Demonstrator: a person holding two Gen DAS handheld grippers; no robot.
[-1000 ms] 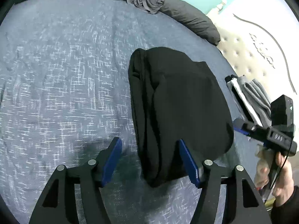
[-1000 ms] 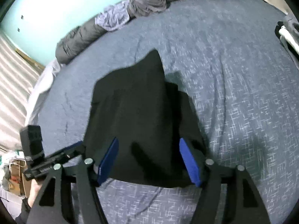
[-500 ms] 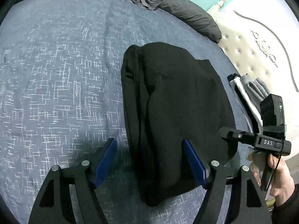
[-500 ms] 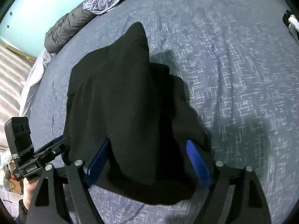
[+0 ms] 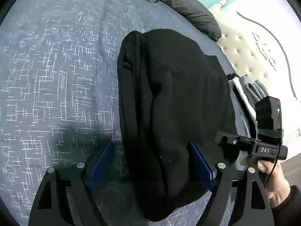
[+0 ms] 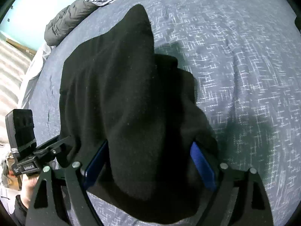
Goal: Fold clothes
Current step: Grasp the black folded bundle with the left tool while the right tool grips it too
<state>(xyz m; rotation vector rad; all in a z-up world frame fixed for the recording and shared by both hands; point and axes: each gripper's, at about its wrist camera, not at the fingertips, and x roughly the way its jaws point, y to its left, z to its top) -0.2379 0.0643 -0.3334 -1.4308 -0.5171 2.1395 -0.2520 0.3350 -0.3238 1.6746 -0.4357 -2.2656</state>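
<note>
A folded black garment (image 5: 175, 116) lies on the blue-grey bedspread (image 5: 56, 79) — left gripper (image 5: 150, 167) and right gripper (image 6: 148, 165), marked "DAS", straddle its near end, jaws just widening, pads clear of cloth.

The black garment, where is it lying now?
The black garment lies folded on the blue-grey bedspread, filling the middle of both wrist views. Its near end sits between the open fingers of the left gripper and right gripper.
</note>
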